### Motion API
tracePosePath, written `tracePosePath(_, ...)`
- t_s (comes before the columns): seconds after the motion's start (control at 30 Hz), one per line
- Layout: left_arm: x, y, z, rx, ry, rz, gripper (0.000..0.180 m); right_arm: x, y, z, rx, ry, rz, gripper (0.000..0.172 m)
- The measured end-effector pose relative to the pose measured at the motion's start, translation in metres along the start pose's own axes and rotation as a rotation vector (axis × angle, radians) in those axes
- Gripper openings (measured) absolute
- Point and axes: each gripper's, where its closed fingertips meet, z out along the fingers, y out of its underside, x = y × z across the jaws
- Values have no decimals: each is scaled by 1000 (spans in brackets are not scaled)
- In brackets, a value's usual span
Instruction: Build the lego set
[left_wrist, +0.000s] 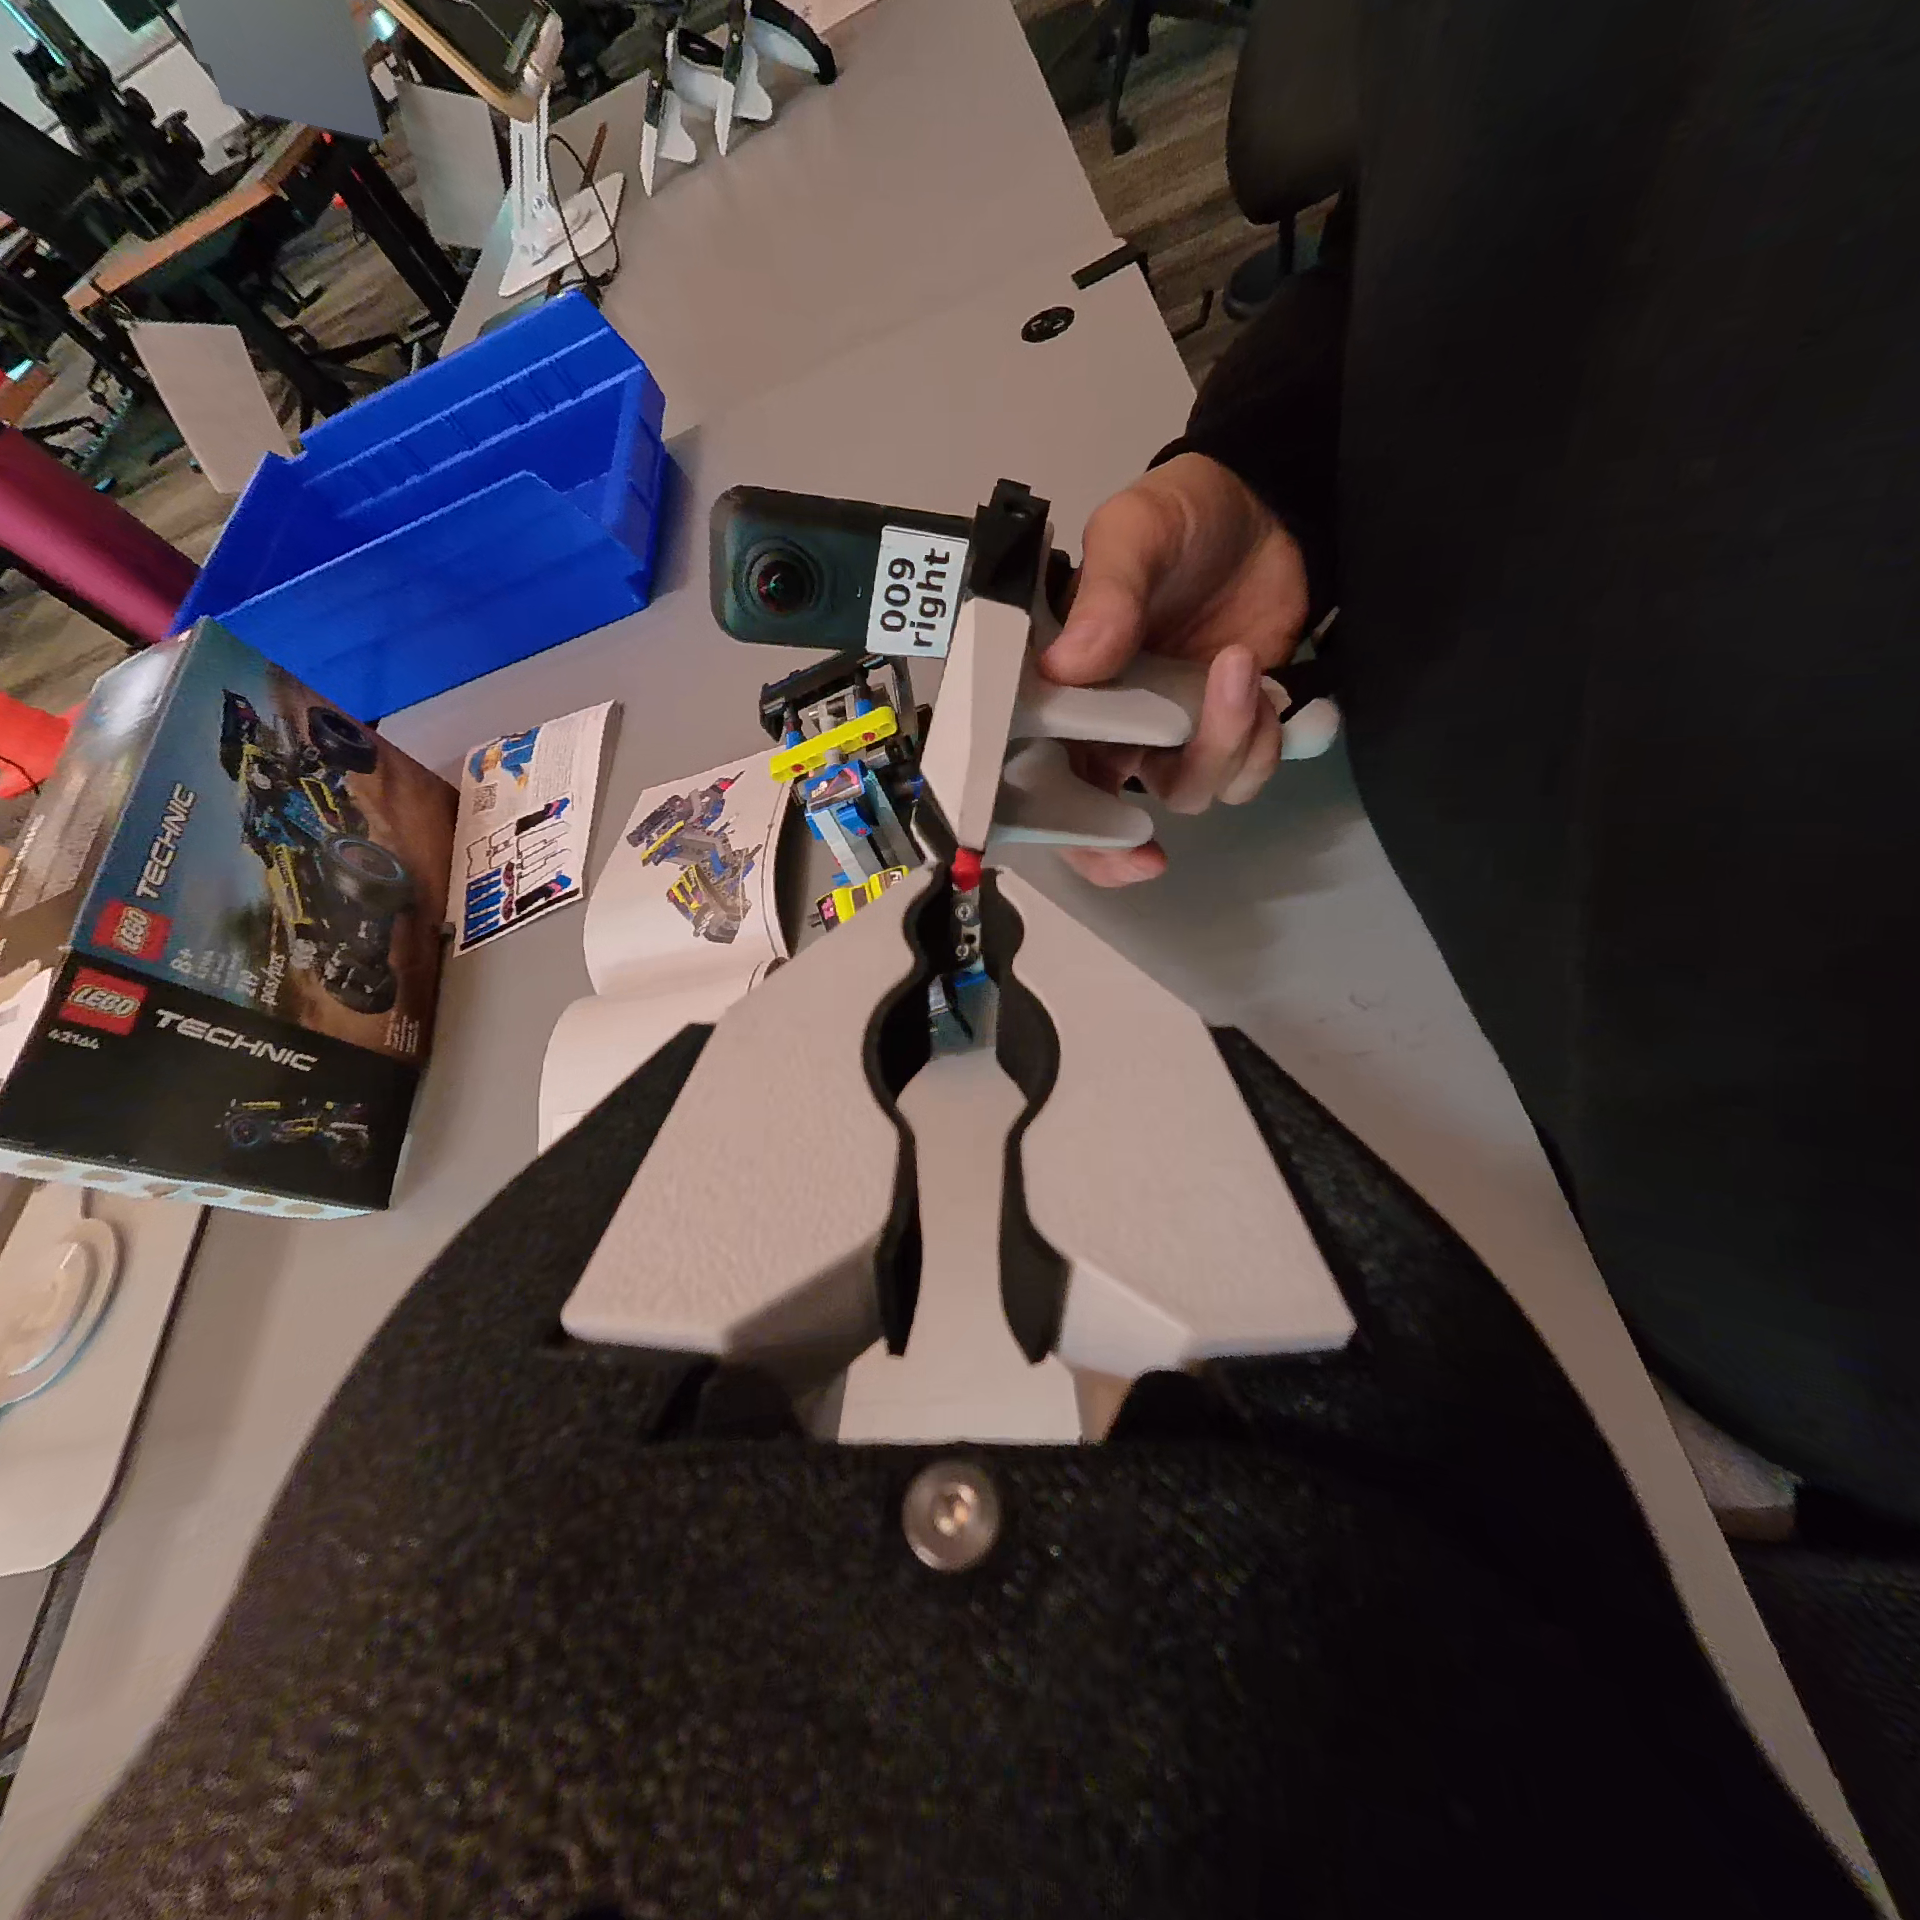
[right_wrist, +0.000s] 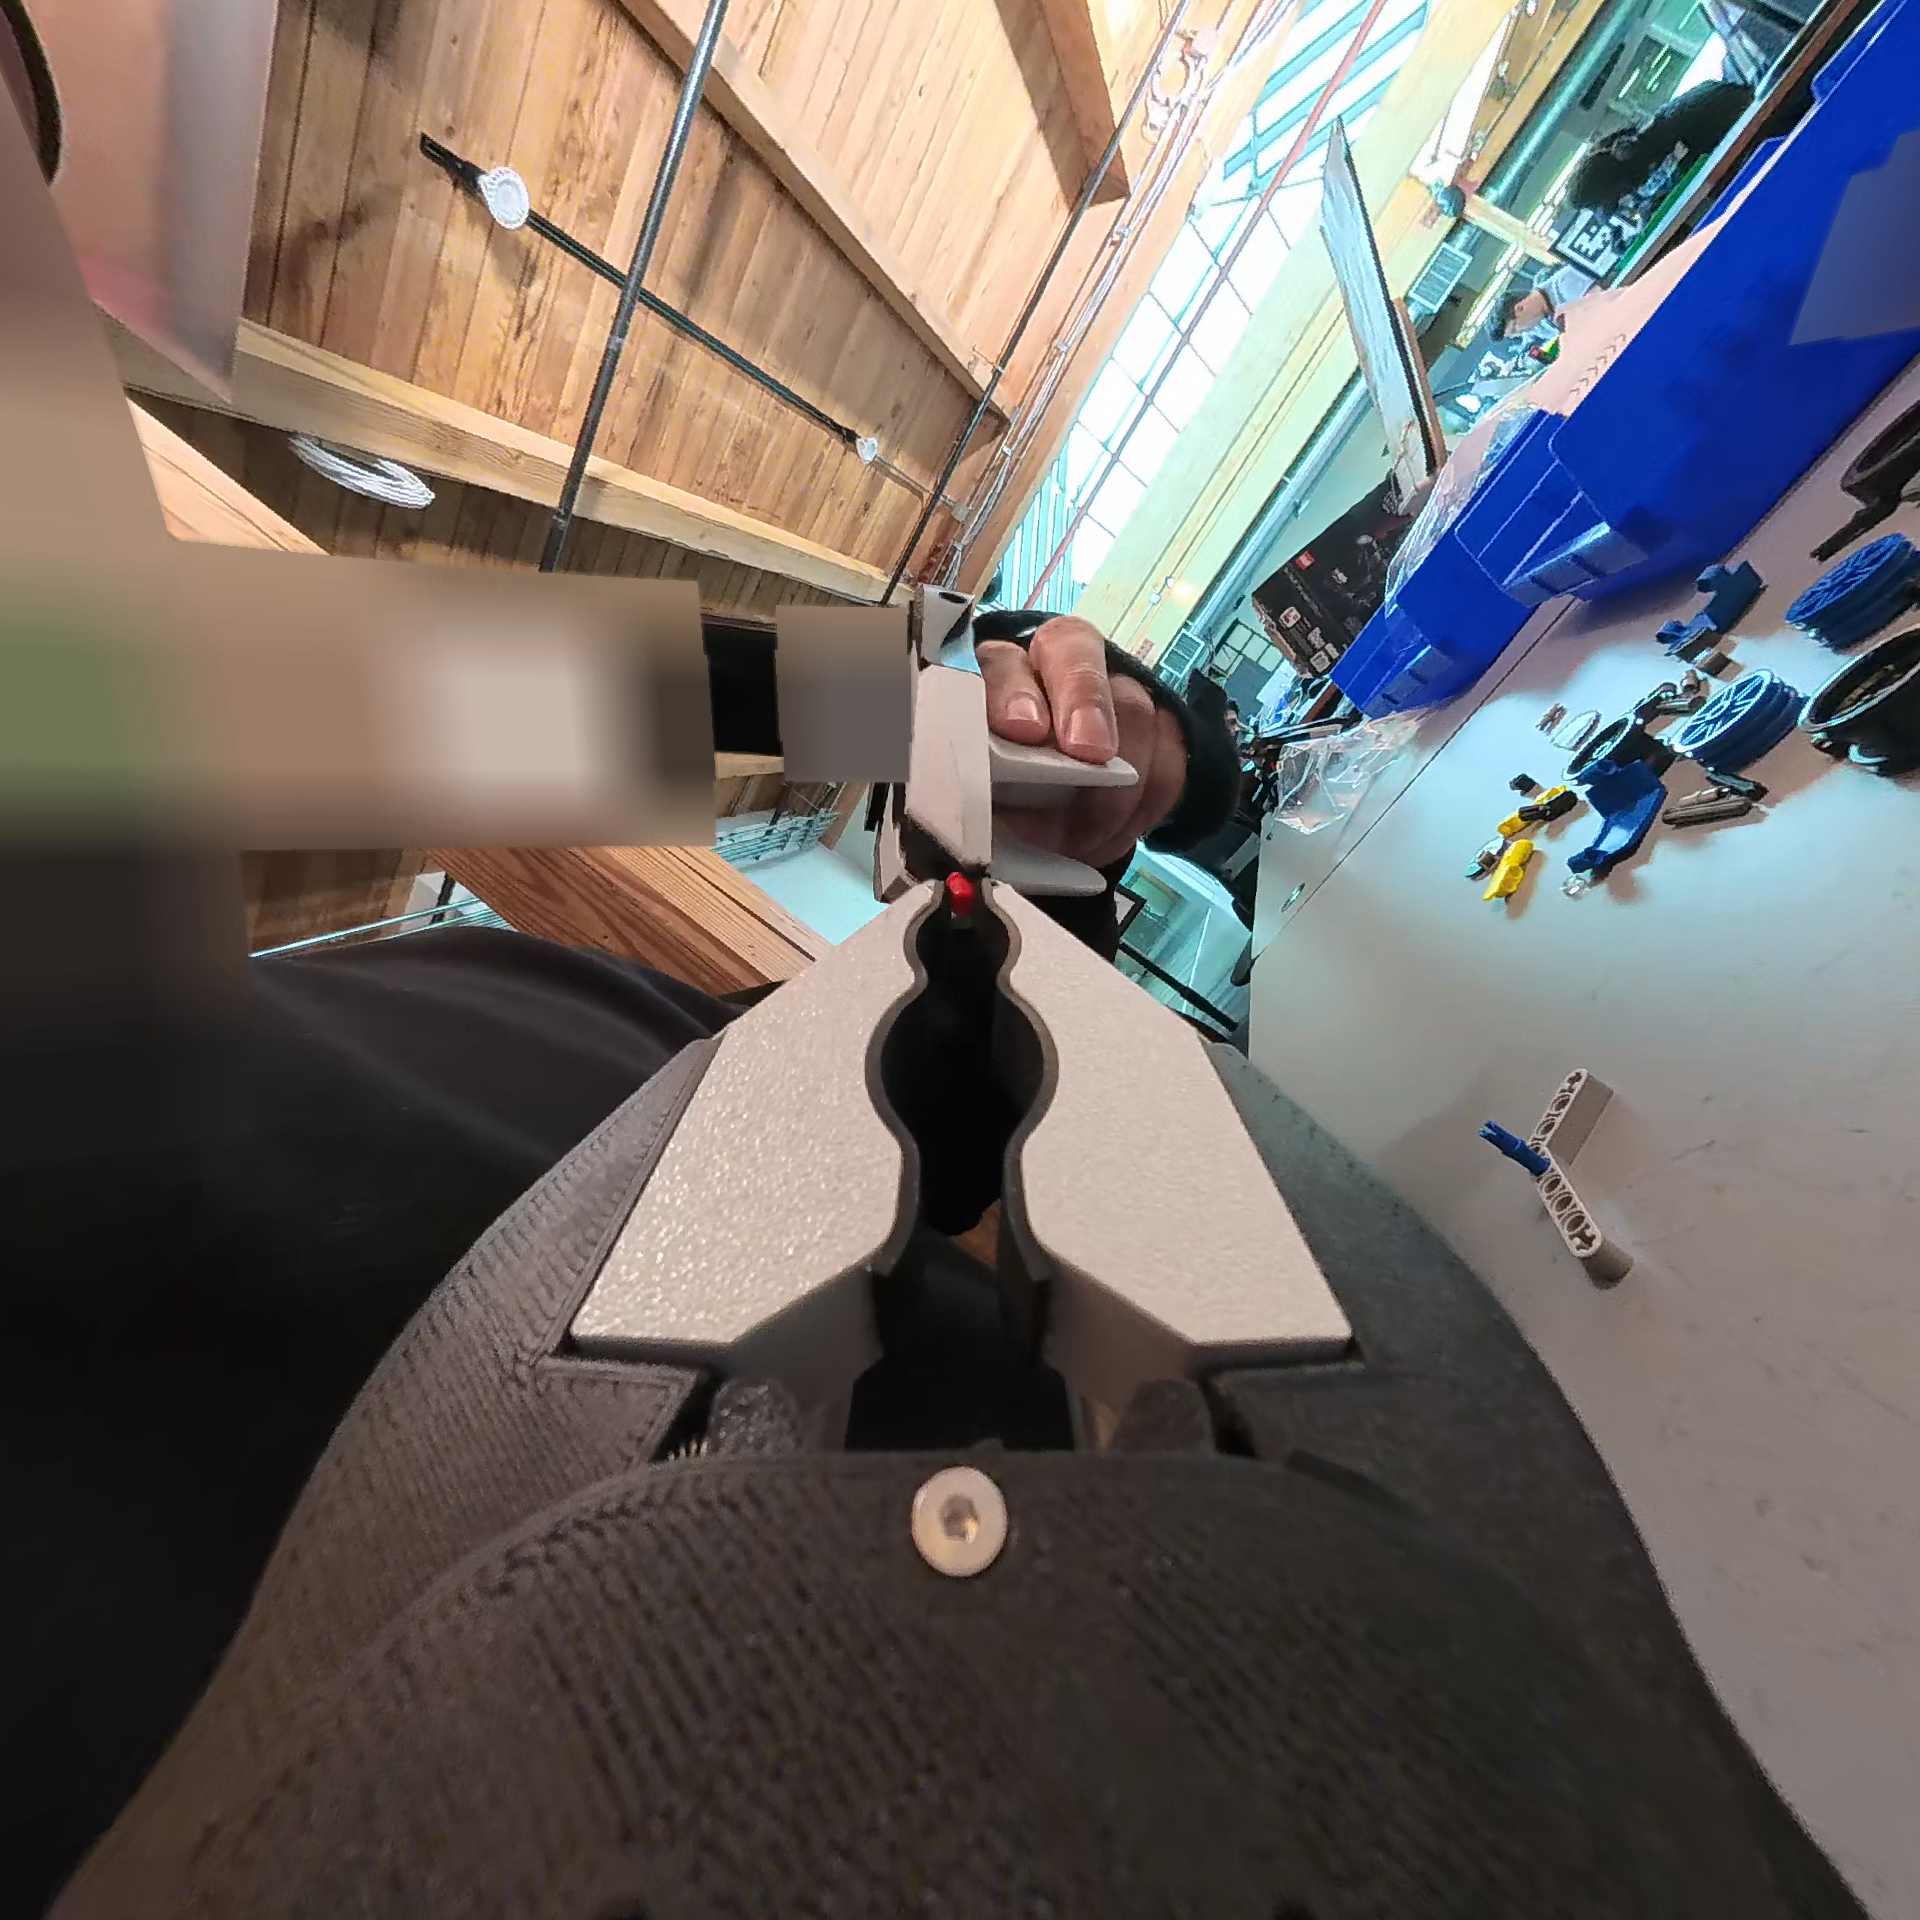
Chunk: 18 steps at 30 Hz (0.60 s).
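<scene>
Grey tabletop runs through a workshop with timber walls. On it sit a blue bin, a printed toy box and an open booklet. Just beside the booklet is a part-built blue and yellow model, and loose wheels and parts lie well apart from it.

Above the model the left gripper and the right gripper meet tip to tip, both drawn narrow. A small red piece is nipped at the very ends of both, as far as the views show.

The hold is only at the extreme tips, so I judge that any twist or uneven pull between the two tools could flick the piece out, down into the model or onto the table
</scene>
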Motion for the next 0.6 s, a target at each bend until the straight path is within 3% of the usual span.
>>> tracePosePath(0.6, 0, 5, 0, -27, -6, -10, 1, 5, 1, 1, -10, 37, -36, 0)
